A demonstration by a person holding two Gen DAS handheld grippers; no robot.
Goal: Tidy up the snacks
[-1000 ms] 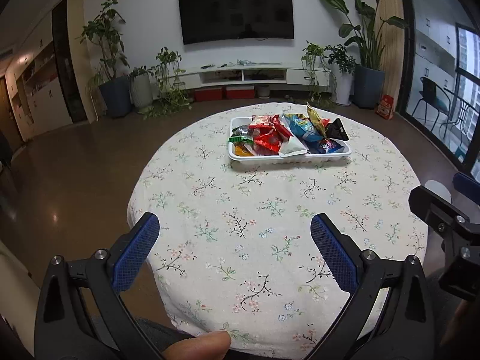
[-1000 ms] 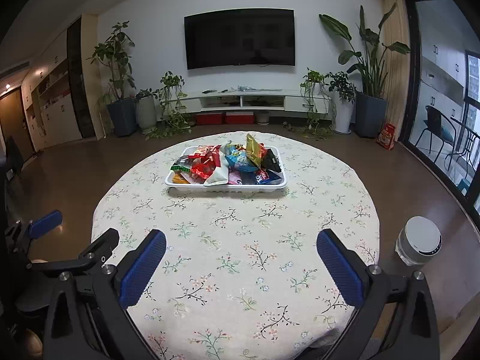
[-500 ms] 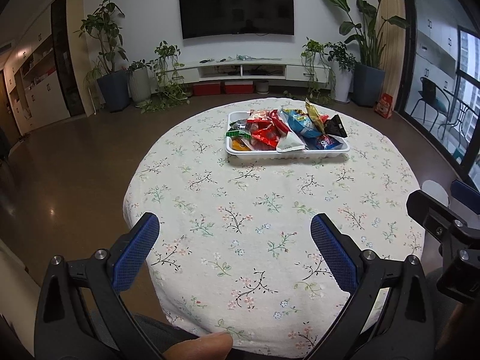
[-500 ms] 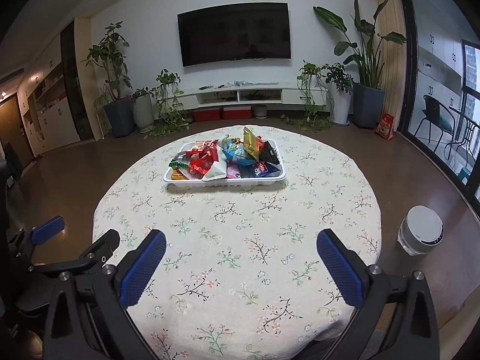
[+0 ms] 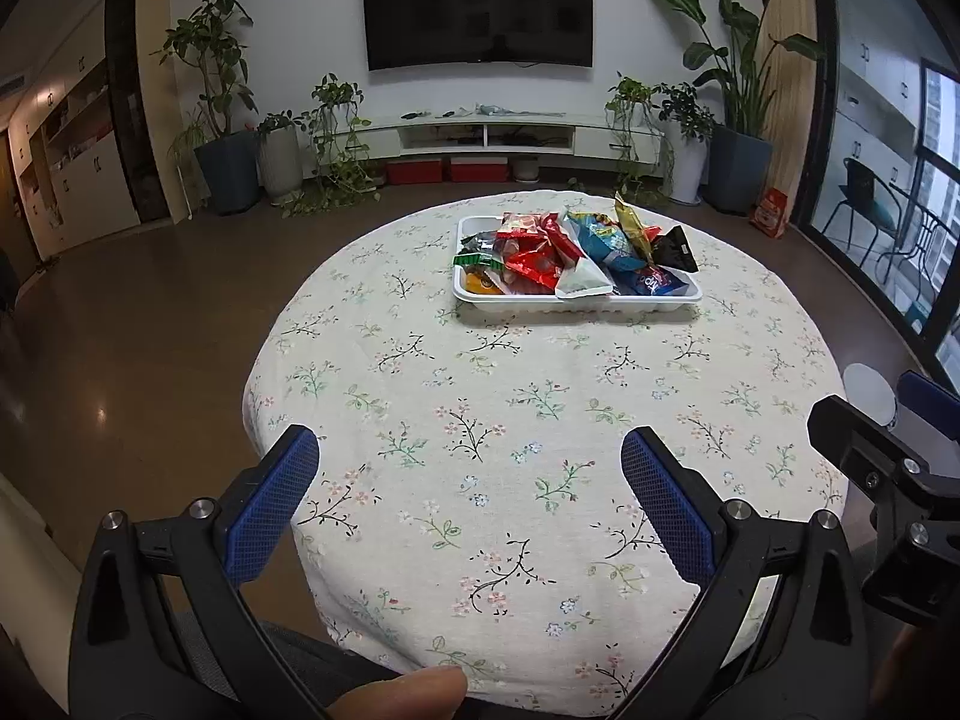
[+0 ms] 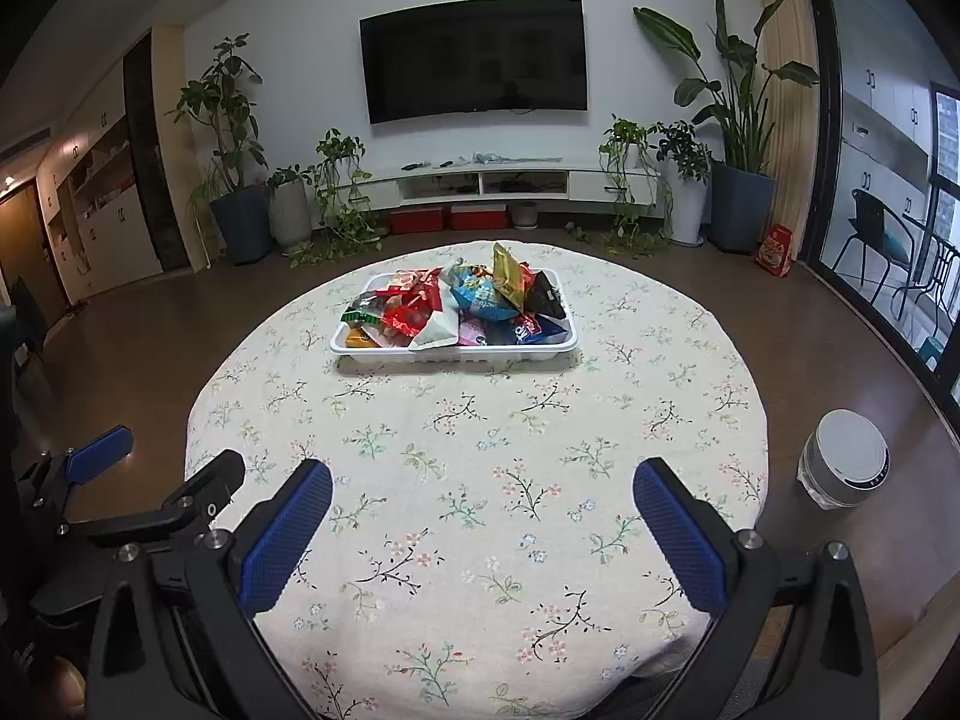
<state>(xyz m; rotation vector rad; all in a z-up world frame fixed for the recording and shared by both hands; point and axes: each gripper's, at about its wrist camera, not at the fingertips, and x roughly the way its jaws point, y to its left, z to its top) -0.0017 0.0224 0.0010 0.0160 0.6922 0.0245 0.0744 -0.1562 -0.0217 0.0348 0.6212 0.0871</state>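
Both cameras are showing the tray sitting lower in view than a second ago, with more of the room's back wall visible above it; the tray's place on the table is unchanged, and both grippers are remaining spread as before.

Left gripper is hovering over the near part of the table, its blue pads standing wide apart with nothing between them. A fingertip of the person is showing at the bottom edge of the left view.

Right gripper is likewise hanging over the near edge, pads released and empty. It is appearing at the right edge of the left view, and the left gripper is appearing at the lower left of the right view, so the two are sitting side by side.

Tray, white and rectangular, is resting on the far half of the table, well apart from both grippers. Snacks are lying heaped inside it: red, blue, gold, black and white packets overlapping one another, none on the cloth.

Table is wearing a floral cloth. White bin is standing on the floor beside the table's right side. TV is hanging on the far wall.
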